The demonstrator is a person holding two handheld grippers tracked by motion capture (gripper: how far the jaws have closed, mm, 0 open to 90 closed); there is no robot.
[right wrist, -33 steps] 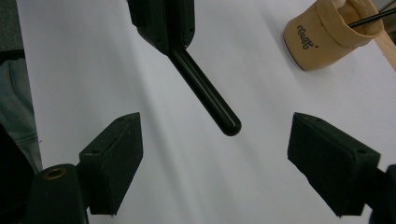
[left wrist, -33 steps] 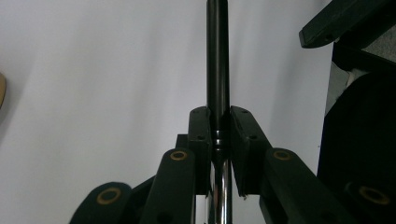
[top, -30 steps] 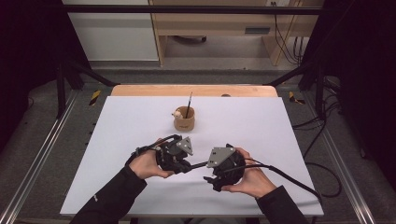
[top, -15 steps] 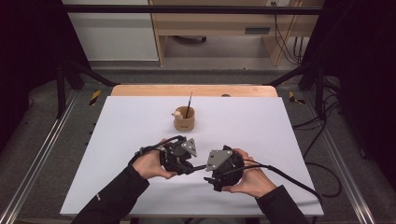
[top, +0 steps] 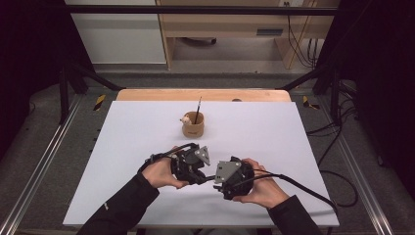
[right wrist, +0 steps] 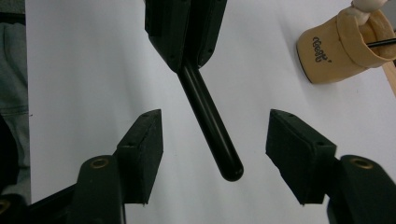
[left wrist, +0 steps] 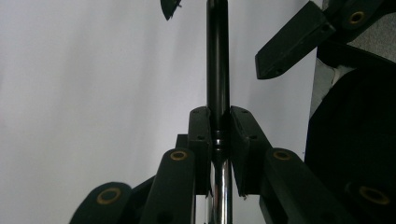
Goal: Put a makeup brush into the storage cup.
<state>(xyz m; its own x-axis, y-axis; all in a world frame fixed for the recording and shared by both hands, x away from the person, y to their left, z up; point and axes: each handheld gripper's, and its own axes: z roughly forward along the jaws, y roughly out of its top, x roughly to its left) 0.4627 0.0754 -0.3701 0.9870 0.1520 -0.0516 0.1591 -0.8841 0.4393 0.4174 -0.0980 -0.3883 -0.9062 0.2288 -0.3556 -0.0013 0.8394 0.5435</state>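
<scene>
Near the table's (top: 122, 147) front edge, the left gripper (top: 198, 172) clamps a black pen (right wrist: 210, 125) while the right gripper's (right wrist: 215, 154) jaws, just closing, flank its free end untouching, likely to pull a cap; beyond, a tan holder's (top: 193, 128) contents stay indistinct.

Black tools on a white table

I see a glossy black pen (right wrist: 208, 122) with a chrome section, matte black grippers with brass-coloured rivets, a plain white table sheet (top: 274, 132), and a tan cup (right wrist: 343, 49) with dark lettering.
</scene>
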